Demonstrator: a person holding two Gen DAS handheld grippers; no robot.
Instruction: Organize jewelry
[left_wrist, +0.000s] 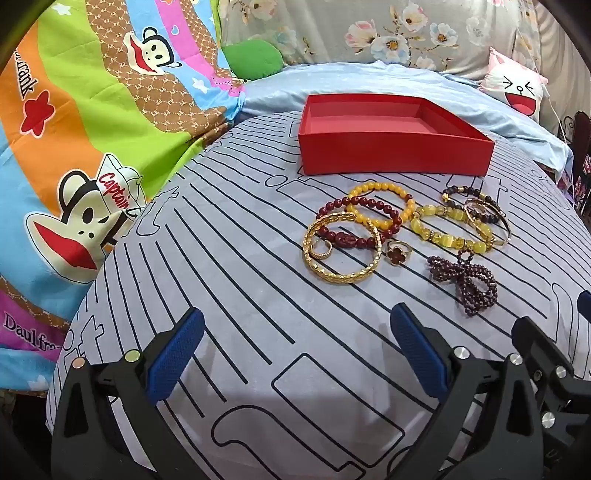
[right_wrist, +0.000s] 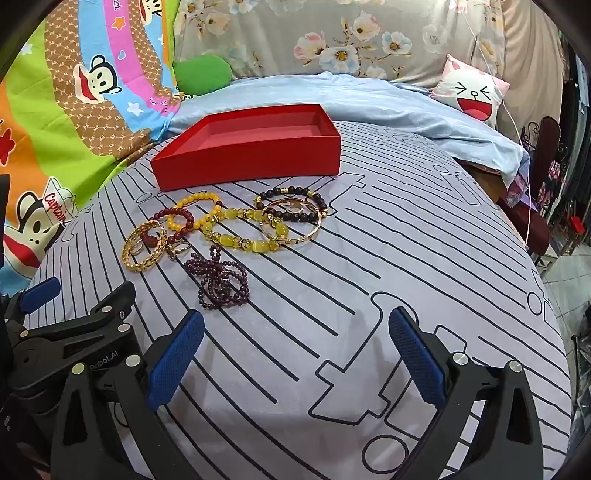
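Left gripper (left_wrist: 295, 332) and right gripper (right_wrist: 295, 332): jaws spread fully, apparently empty, hovering near the jewelry (left_wrist: 402, 236).

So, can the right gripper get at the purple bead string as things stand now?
Probably yes. The right gripper is open and empty, and only bare sheet lies between it and the purple bead string, which lies apart from the other jewelry.

Bare sheet (right_wrist: 369, 280) lies open before the jewelry (right_wrist: 221, 229); red box (right_wrist: 243, 162) behind.
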